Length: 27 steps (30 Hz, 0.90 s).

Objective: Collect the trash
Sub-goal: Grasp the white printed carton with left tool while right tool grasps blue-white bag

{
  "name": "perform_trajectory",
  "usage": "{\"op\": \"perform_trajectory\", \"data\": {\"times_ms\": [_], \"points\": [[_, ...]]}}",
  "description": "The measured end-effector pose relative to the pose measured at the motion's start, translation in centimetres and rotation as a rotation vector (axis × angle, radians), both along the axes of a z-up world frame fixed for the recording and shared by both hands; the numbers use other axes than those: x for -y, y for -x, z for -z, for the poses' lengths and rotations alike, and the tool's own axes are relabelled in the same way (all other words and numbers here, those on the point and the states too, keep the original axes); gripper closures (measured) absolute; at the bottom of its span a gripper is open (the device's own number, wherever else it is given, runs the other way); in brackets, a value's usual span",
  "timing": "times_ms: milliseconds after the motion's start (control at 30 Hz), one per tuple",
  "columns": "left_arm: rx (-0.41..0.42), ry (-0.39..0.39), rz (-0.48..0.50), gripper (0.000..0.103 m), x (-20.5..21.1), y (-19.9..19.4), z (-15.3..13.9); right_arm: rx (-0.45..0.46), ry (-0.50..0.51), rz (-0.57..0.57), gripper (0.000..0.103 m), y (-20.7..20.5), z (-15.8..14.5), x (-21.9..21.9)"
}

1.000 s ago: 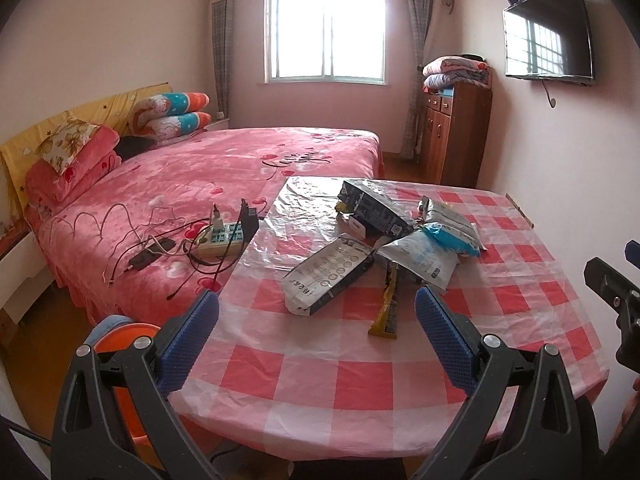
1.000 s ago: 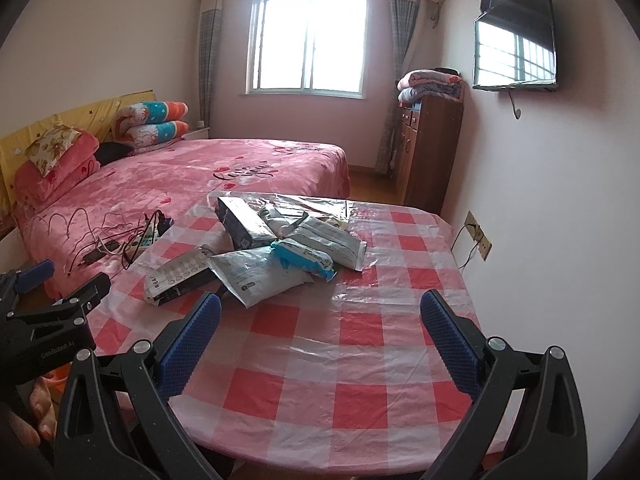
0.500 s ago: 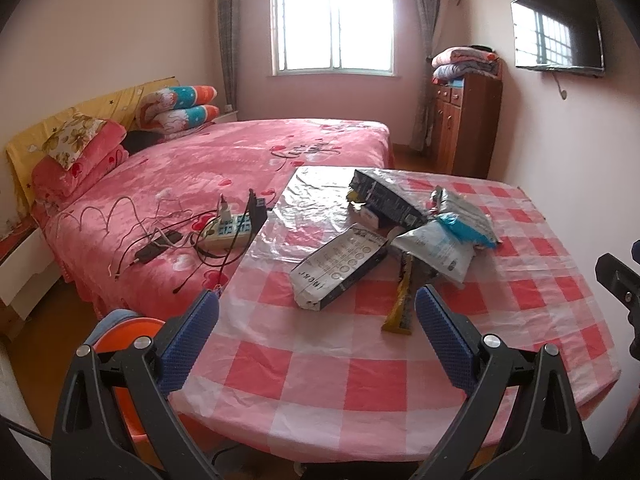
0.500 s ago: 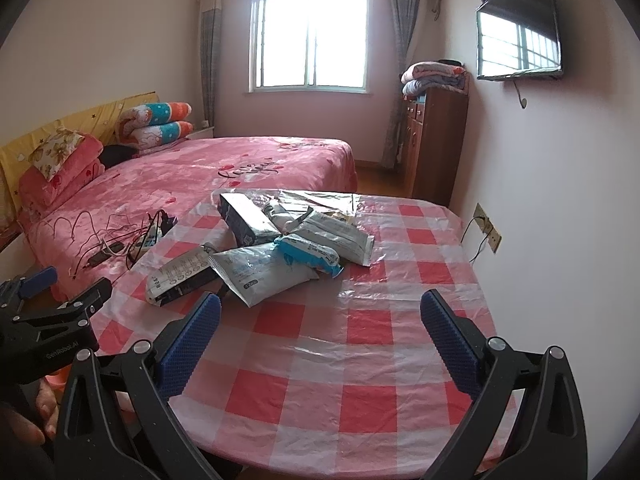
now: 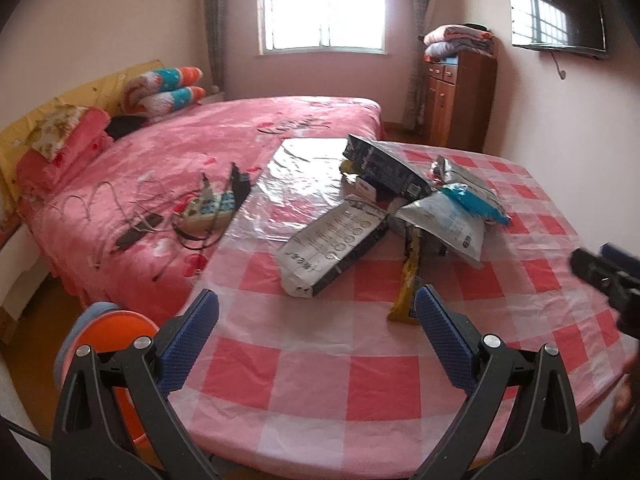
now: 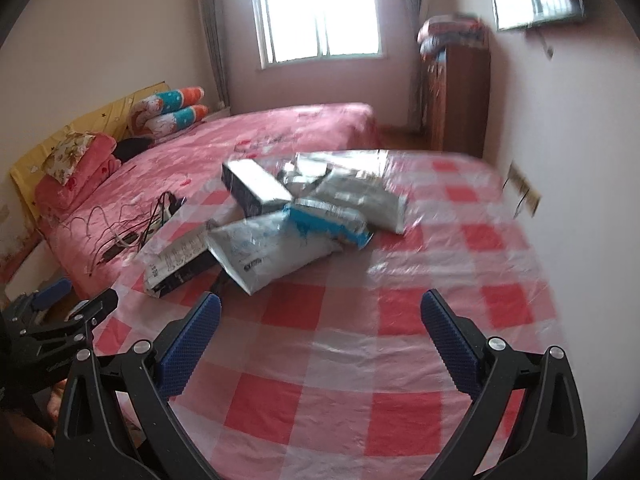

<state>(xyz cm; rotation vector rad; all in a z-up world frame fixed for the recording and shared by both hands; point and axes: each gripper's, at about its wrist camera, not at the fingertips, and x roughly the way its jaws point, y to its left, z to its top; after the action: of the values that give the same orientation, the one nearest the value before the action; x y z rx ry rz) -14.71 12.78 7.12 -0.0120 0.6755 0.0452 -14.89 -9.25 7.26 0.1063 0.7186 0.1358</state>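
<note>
I can't make out any readable text: the print on the grey packet point(image 5: 336, 246) and the white pouch point(image 5: 442, 222) stays too small and blurred for me.

table cover point(image 5: 312, 380): glossy plastic | wrappers point(image 5: 440, 220): shiny, crinkled | cabinet point(image 5: 460, 100): wood

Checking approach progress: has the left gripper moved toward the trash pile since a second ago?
Yes. The left gripper advanced toward the table; the yellow wrapper now sits nearer its right finger.
</note>
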Motion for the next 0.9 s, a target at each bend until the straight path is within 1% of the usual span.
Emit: {"op": "perform_trajectory", "data": {"times_ms": [67,167,300,367,467,533,567,600,633,800,900], "points": [[-0.008,0.035,0.028,0.004,-0.4,-0.7,0.2,-0.045,-0.04,0.0,0.004,-1.0,0.9,0.4],[-0.012,0.046,0.061,0.004,-0.5,-2.0,0.3,-0.113,-0.136,-0.01,0.004,-2.7,2.0,1.3],[-0.046,-0.01,0.119,0.004,-0.6,-4.7,1.2,-0.144,-0.198,-0.014,0.004,-4.8,2.5,2.4],[-0.055,-0.047,0.148,0.004,-0.7,-6.0,1.7,-0.145,-0.196,-0.016,0.005,-5.9,2.4,2.9],[-0.092,-0.099,0.187,0.004,-0.6,-8.3,2.5,-0.154,-0.203,-0.029,0.006,-8.0,2.2,3.6],[-0.107,-0.105,0.218,0.004,-0.6,-9.4,2.8,-0.14,-0.187,-0.05,0.006,-9.4,1.9,3.7],[-0.118,-0.109,0.232,0.004,-0.6,-9.9,3.0,-0.135,-0.175,-0.061,0.009,-10.1,1.8,3.6],[-0.131,-0.114,0.247,0.004,-0.5,-10.5,3.3,-0.131,-0.164,-0.077,0.017,-10.8,1.7,3.6],[-0.141,-0.119,0.257,0.004,-0.5,-10.9,3.6,-0.129,-0.148,-0.091,0.019,-11.6,1.7,3.5],[-0.186,-0.129,0.291,0.004,-0.3,-13.0,4.7,-0.105,-0.027,-0.16,0.02,-14.2,2.1,2.5],[-0.207,-0.148,0.309,0.005,-0.1,-13.7,5.4,-0.113,-0.007,-0.196,0.02,-15.6,2.5,2.5]]}}
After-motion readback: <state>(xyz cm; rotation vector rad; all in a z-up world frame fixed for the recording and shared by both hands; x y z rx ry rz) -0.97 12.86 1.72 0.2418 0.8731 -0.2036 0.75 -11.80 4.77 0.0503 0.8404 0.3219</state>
